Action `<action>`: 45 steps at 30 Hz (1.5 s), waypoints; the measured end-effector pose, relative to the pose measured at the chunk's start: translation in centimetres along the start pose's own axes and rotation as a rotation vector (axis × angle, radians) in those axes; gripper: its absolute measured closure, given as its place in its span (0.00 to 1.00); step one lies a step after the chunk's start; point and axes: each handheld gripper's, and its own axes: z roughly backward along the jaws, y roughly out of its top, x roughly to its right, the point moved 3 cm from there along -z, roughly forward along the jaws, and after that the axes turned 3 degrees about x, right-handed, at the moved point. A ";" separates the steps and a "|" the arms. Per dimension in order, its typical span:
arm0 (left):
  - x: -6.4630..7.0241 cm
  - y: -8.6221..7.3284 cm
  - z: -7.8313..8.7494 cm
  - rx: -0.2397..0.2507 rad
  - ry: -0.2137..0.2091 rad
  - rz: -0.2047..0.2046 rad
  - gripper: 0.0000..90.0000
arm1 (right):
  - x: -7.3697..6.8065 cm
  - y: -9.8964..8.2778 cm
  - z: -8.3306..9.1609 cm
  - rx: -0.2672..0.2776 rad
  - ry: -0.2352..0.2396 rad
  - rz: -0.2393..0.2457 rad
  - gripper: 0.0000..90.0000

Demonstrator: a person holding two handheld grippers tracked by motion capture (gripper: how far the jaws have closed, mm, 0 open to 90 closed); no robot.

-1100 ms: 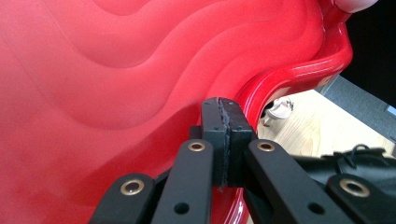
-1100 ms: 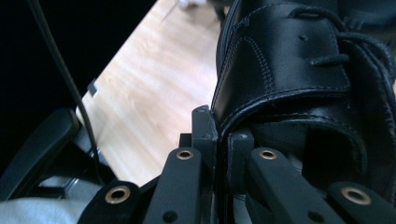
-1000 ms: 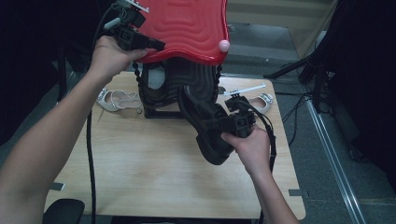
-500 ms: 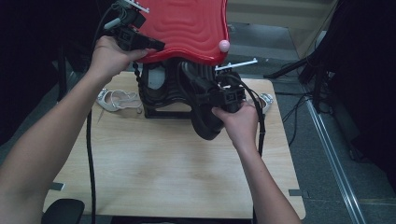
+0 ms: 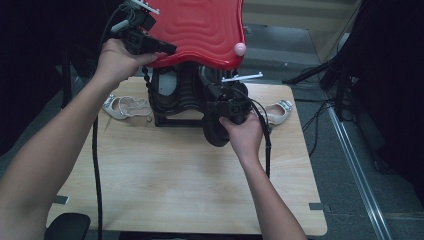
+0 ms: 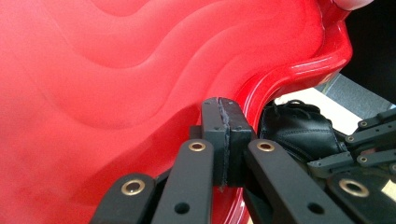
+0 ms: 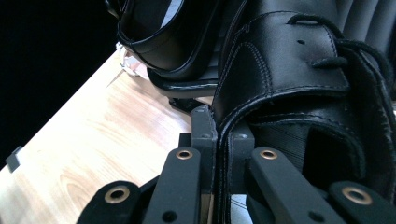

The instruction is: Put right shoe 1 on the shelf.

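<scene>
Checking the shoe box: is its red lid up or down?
Up: the left gripper holds the red lid raised above the shoes.

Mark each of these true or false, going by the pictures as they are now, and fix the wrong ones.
1. The left gripper is shut on the red lid. True.
2. The right gripper holds a white sandal. False: its fingers pinch the edge of a black shoe.
3. The red lid lies flat on the table. False: it is raised above the black rack.
4. A white sandal lies on the table left of the rack. True.
5. The table is wooden. True.
</scene>
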 end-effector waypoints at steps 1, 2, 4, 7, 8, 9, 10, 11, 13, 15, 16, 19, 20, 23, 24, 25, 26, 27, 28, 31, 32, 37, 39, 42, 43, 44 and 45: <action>0.0 0.0 0.0 0.000 0.000 -0.001 1.00 | -0.1 -0.1 -0.1 0.005 -0.004 0.005 0.96; 0.0 0.0 0.0 0.000 0.000 -0.001 1.00 | -0.2 -0.3 -0.3 0.004 -0.002 0.008 0.96; 0.0 -0.1 0.1 0.000 0.000 0.000 1.00 | -0.5 -0.6 -0.8 0.008 0.001 0.010 0.96; 0.0 -0.1 0.0 0.004 0.001 0.002 1.00 | -1.0 -1.1 -1.5 0.022 -0.005 0.021 0.96; 0.0 -0.1 0.1 0.003 0.001 -0.002 1.00 | -1.1 -1.3 -1.7 0.029 -0.008 0.030 0.96; 0.0 -0.1 0.1 0.003 0.001 -0.003 1.00 | -1.4 -1.5 -2.1 0.033 -0.015 0.042 0.96; 0.0 -0.1 0.1 0.005 0.003 -0.004 1.00 | -1.5 -1.6 -2.3 0.035 -0.017 0.044 0.96; 0.0 -0.1 0.1 0.005 0.004 -0.006 1.00 | -1.7 -1.7 -2.6 0.036 -0.023 0.055 0.96; 0.1 -0.1 0.0 0.005 0.015 -0.018 1.00 | -2.2 -1.9 -3.2 0.041 -0.044 0.068 0.96; 0.2 -0.1 0.0 0.004 0.022 -0.021 1.00 | -2.4 -1.8 -3.6 0.056 -0.062 0.070 0.96; 0.2 -0.1 0.0 0.003 0.022 -0.023 1.00 | -2.4 -1.7 -3.8 0.069 -0.073 0.072 0.96; 0.1 -0.1 0.0 -0.002 0.018 -0.029 1.00 | -2.0 -1.3 -4.1 0.103 -0.069 0.051 0.96; 0.2 -0.1 0.0 -0.001 0.019 -0.030 1.00 | -1.9 -1.0 -4.3 0.107 -0.065 0.043 0.96; 0.2 -0.1 0.0 -0.002 0.018 -0.032 1.00 | -1.8 -0.4 -4.6 0.113 -0.084 0.048 0.96; 0.1 -0.1 0.0 -0.001 0.017 -0.032 1.00 | -1.7 -0.1 -4.8 0.115 -0.092 0.052 0.96; 0.1 -0.1 0.0 -0.002 0.016 -0.032 1.00 | -1.5 0.1 -5.0 0.128 -0.101 0.052 0.96; 0.2 -0.1 0.0 -0.001 0.018 -0.030 1.00 | -1.4 0.3 -5.1 0.129 -0.109 0.053 0.96; 0.2 -0.1 0.0 0.001 0.018 -0.031 1.00 | -1.2 0.5 -5.3 0.135 -0.116 0.053 0.96; 0.2 -0.1 0.0 0.001 0.018 -0.032 1.00 | -1.0 0.7 -5.5 0.144 -0.114 0.050 0.96; 0.1 -0.1 0.0 0.002 0.018 -0.034 1.00 | -0.9 0.9 -5.9 0.155 -0.114 0.064 0.96; 0.1 -0.1 0.0 0.003 0.018 -0.034 1.00 | -1.0 0.9 -6.0 0.160 -0.119 0.069 0.95; 0.2 -0.1 0.0 0.003 0.018 -0.033 1.00 | -1.1 1.4 -6.8 0.171 -0.151 0.086 0.95; 0.2 -0.1 0.1 0.002 0.020 -0.034 1.00 | -1.0 1.6 -7.1 0.172 -0.157 0.081 0.95; 0.1 -0.1 0.0 0.002 0.017 -0.027 1.00 | -1.0 1.6 -7.4 0.165 -0.142 0.066 0.91; 0.1 -0.1 0.1 0.002 0.018 -0.025 1.00 | -1.0 1.6 -7.4 0.162 -0.144 0.070 0.90; 0.1 -0.1 0.1 0.002 0.020 -0.029 1.00 | -1.0 1.5 -7.4 0.156 -0.139 0.072 0.87; 0.2 -0.1 0.0 0.005 0.023 -0.029 1.00 | -0.9 1.5 -7.4 0.148 -0.125 0.061 0.85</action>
